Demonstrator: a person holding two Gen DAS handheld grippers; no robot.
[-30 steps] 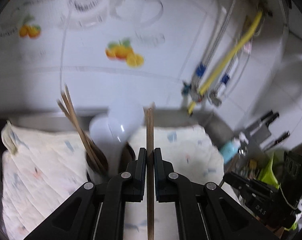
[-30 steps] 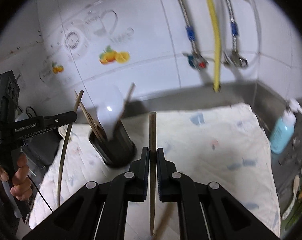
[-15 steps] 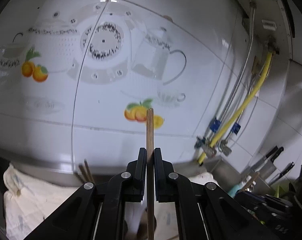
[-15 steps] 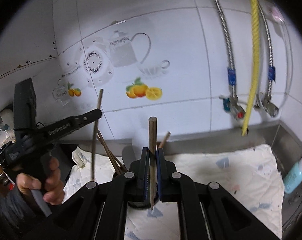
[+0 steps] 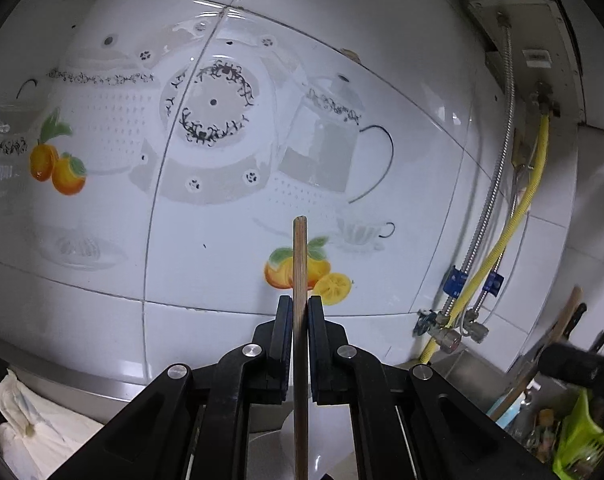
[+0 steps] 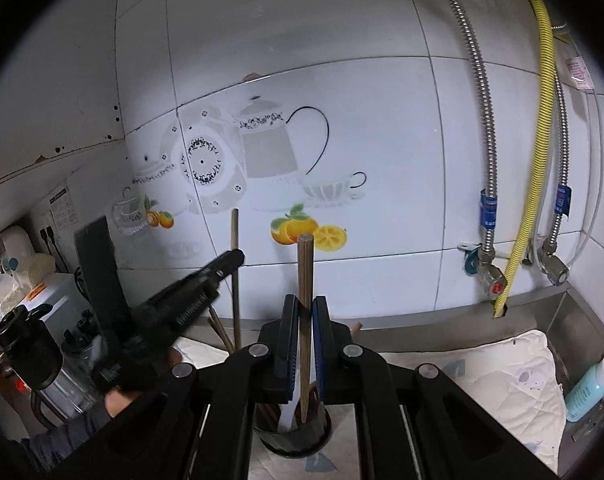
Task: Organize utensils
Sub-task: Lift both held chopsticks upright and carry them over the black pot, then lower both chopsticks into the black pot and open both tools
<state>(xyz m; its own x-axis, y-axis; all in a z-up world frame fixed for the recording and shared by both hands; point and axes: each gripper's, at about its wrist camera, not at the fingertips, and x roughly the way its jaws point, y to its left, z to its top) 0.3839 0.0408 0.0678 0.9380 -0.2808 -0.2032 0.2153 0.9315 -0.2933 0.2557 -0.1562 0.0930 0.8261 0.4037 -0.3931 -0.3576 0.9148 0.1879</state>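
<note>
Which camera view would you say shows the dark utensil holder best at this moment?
The right wrist view: the dark utensil holder sits below the right gripper, with chopsticks and something white standing in it. In the left wrist view, only that white thing shows behind the left gripper; the holder is hidden.

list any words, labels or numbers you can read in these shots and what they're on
None can be read for certain.
White lettering on the black left gripper: blurred, unreadable.
White paper notice on the wall: too small.
White tag by the yellow corrugated hose: too small.
Small label on the grey wall box: too small.
</note>
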